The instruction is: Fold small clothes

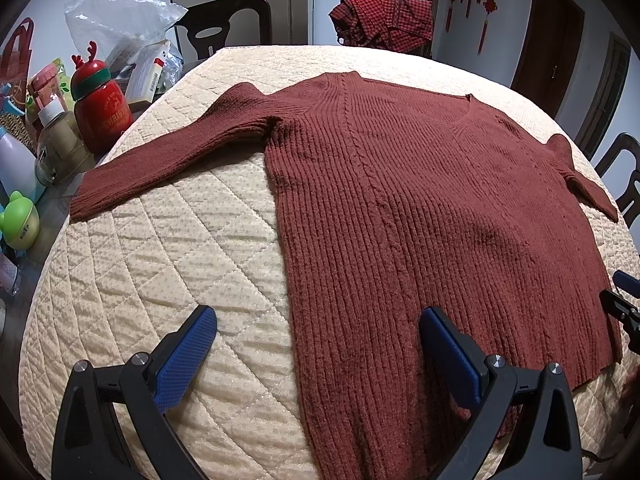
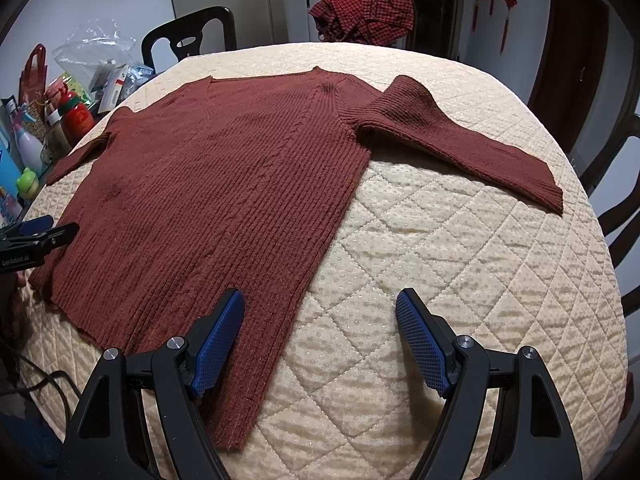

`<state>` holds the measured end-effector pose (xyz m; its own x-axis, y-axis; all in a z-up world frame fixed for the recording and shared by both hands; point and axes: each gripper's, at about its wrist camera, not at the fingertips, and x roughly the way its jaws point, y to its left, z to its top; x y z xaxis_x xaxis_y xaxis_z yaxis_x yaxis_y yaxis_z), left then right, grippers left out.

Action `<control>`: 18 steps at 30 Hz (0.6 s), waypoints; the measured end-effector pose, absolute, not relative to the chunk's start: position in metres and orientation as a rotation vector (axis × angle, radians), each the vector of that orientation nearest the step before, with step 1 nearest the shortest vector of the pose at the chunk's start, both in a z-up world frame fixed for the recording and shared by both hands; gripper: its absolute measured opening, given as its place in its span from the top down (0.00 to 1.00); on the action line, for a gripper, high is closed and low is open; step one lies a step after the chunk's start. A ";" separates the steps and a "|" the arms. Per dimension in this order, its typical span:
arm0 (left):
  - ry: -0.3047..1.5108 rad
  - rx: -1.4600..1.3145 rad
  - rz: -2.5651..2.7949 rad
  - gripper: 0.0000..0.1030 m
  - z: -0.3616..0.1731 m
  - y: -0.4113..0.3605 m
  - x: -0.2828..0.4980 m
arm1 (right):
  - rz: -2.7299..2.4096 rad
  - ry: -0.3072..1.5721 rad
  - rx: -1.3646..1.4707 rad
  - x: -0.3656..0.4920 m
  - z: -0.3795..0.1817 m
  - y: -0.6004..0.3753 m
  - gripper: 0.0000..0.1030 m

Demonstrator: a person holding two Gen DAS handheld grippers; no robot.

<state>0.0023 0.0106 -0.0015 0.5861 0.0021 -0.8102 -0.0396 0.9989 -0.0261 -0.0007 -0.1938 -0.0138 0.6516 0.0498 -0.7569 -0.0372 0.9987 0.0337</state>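
With the rust-red ribbed knit sweater (image 1: 420, 200) spread flat on the cream quilted cover (image 1: 180, 260) and both the left gripper (image 1: 318, 342) and right gripper (image 2: 320, 324) spread wide, holding nothing, I'd pinch each hem corner evenly so the fold stays square.

Left tongs (image 1: 318, 344) and right tongs (image 2: 320, 324) both gape wide, holding nothing.

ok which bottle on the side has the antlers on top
The red bottle with the green band and red antlers on its cap; the white bottle beside it has none.
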 end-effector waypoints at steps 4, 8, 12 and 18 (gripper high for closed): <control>0.944 -0.071 0.034 0.00 0.000 0.014 0.004 | 0.055 0.857 0.020 -0.001 -0.013 -0.193 0.24; 0.938 -0.094 0.032 0.00 0.002 0.016 0.005 | 0.074 0.839 0.037 0.000 -0.008 -0.192 0.24; 0.931 -0.083 0.029 0.00 0.005 0.017 0.006 | 0.088 0.822 0.022 0.005 -0.002 -0.184 0.24; 0.906 -0.095 0.054 0.01 0.011 0.026 0.015 | 0.096 0.790 0.020 0.016 0.006 -0.178 0.24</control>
